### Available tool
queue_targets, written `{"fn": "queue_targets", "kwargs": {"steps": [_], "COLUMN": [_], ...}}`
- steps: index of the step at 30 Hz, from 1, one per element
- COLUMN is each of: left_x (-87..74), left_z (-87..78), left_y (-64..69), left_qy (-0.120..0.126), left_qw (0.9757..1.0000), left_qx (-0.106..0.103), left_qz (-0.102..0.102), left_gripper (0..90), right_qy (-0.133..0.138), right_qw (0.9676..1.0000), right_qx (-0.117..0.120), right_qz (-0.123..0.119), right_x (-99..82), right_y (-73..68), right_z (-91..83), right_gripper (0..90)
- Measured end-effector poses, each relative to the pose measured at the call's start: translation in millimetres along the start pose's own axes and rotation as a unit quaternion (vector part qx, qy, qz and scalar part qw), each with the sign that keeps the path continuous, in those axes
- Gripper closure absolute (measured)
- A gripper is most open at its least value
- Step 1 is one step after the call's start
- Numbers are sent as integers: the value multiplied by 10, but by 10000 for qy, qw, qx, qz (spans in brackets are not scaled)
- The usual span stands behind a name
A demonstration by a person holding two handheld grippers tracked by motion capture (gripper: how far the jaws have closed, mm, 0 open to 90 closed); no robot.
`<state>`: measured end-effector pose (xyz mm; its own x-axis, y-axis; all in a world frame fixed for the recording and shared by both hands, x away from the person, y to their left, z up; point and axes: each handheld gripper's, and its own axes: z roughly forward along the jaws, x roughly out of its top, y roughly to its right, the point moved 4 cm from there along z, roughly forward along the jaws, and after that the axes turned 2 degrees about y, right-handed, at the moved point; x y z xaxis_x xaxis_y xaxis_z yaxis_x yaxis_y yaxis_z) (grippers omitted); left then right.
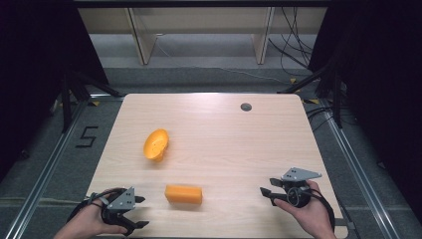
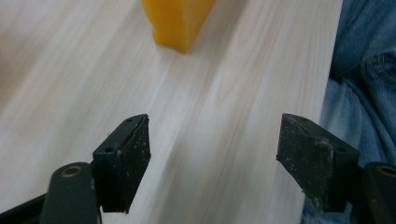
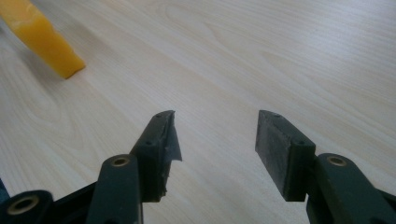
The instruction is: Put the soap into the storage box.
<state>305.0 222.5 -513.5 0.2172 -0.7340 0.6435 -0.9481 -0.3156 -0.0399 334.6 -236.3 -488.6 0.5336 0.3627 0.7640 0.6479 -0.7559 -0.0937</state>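
Note:
An orange block [image 1: 183, 193] lies on the wooden table [image 1: 224, 134] near its front edge, between the two hands. An orange bowl [image 1: 156, 144] rests tilted on its side farther back and to the left. My left gripper [image 1: 141, 211] sits at the front left, open and holding nothing, pointing right toward the block [image 2: 177, 21]. My right gripper [image 1: 266, 193] is at the front right, open and holding nothing, pointing left, with the block [image 3: 42, 39] some way ahead of it. In the right gripper view the gripper [image 3: 215, 135] hovers over bare wood; in the left gripper view the gripper [image 2: 215, 149] does likewise.
A small grey round cap [image 1: 246, 106] is set into the table near its back right. Blue denim [image 2: 364, 84] shows past the table's front edge. Wooden furniture legs [image 1: 142, 40] and cables [image 1: 293, 45] stand on the floor behind the table.

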Motion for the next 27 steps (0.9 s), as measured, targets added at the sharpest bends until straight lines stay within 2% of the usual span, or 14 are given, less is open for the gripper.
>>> {"fn": "queue_targets", "kwargs": {"steps": [1, 2, 4, 5, 6, 7, 8, 9, 10, 15, 16, 19, 26, 27], "left_x": [51, 144, 191, 231, 276, 315, 379, 379, 430, 540, 592, 645, 811, 811], "left_z": [14, 0, 14, -18, -9, -14, 5, 5, 1, 39, 70, 109, 182, 182], "left_y": [4, -19, -18, -44, -41, -46, -40, -40, -47, -44, -45, -51, -157, -157], "left_qy": [88, -4, 92, -137, -66, -109, -90, -90, -269, -347, -422, -405, -826, -826], "left_qw": [10000, 9998, 9996, 9988, 9991, 9989, 9992, 9992, 9982, 9978, 9967, 9964, 9908, 9908], "left_qx": [7, -24, 80, -79, 19, -64, 53, 53, -13, -125, -134, -110, -305, -305], "left_qz": [-39, 213, 245, 455, 417, 444, 390, 390, 529, 553, 677, 739, 1029, 1029], "left_gripper": [253, 256, 255, 255, 255, 256, 259, 260, 259, 267, 267, 267, 262, 264], "right_qy": [12, 14, 34, 34, 20, 24, -14, -32, 4, -65, -49, -74, -53, -76], "right_qw": [10000, 9999, 10000, 10000, 10000, 10000, 10000, 9999, 9999, 9999, 9999, 9999, 9999, 10000], "right_qx": [68, 92, 14, 14, 17, 23, 86, 102, 90, 46, 43, 74, 45, 23], "right_qz": [58, 84, 90, 90, 73, 86, 39, 48, 79, 106, 79, 138, 84, 6], "right_x": [-8, -9, -11, -11, -11, -10, -10, -9, -7, -11, -11, -15, -11, -10], "right_y": [-8, -12, -10, -10, -8, -10, -16, -23, -29, -40, -36, -39, -37, -25], "right_z": [3, -2, -4, -4, -4, -3, -2, -5, -2, -3, -3, -4, 3, 1], "right_gripper": [479, 479, 479, 479, 479, 479, 479, 479, 479, 479, 479, 478, 478, 478]}}
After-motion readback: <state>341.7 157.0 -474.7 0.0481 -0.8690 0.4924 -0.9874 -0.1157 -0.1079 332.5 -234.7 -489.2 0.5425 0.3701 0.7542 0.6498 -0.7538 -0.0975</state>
